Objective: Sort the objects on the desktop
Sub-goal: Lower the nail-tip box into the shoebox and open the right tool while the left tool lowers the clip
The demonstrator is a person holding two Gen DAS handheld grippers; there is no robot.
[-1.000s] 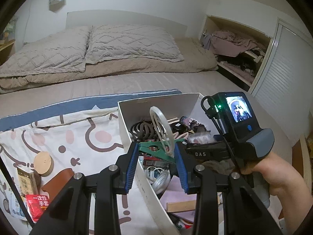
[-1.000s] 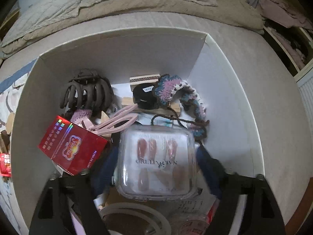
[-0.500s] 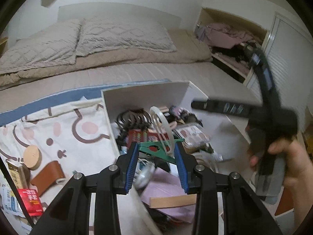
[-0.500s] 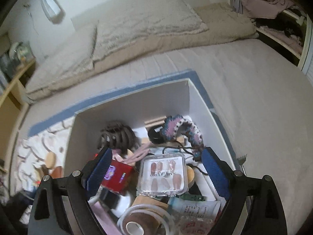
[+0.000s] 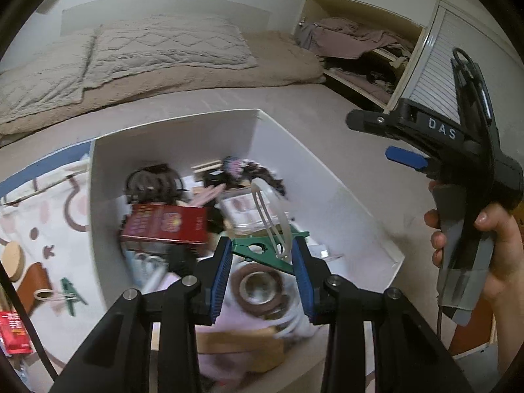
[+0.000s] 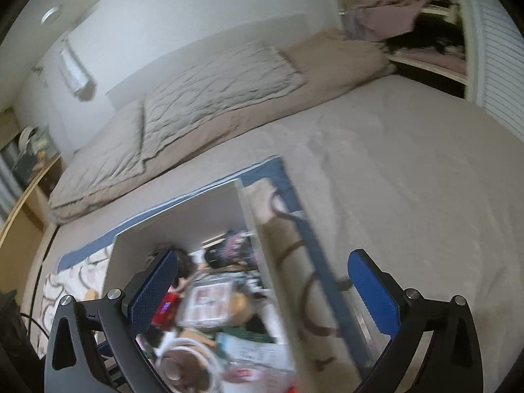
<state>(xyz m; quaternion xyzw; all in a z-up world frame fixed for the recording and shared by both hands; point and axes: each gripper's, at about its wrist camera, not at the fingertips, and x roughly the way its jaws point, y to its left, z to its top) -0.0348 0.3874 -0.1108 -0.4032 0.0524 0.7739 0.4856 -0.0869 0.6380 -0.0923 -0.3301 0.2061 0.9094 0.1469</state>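
Clip of green plastic [image 5: 262,251], shaped like a clothes peg and carrying a translucent white loop [image 5: 273,216], is sitting clamped between the blue pads of the left gripper [image 5: 261,267], whose jaws are standing drawn in tight on it. The clip is hanging above the near part of an open white cardboard box [image 5: 170,137] that is lying on the bed.

Below it in the box a brown roll of tape [image 5: 258,290] is lying just under the pads, with a red printed packet [image 5: 167,224] to the left, a clear plastic case of press-on nails [image 5: 240,208] just beyond the clip, a dark claw-shaped hair clip [image 5: 154,183] at the far left and a pink and purple knitted piece [image 5: 237,165] by the far wall. Much of this is blurred.

The right gripper [image 6: 262,290], held by a hand [image 5: 491,249] to the right of the box, has just been opening its jaws; they are standing spread wide with nothing between the blue pads [image 6: 373,291], above the box's right wall [image 6: 271,262].

Left of the box, on a white cartoon-printed cloth with a blue border [image 5: 49,203], a second green peg-like clip [image 5: 70,290], a round wooden disc [image 5: 14,257] and a brown leather piece [image 5: 31,281] are lying. Beige quilted pillows [image 5: 157,49] are lying at the far end of the bed.
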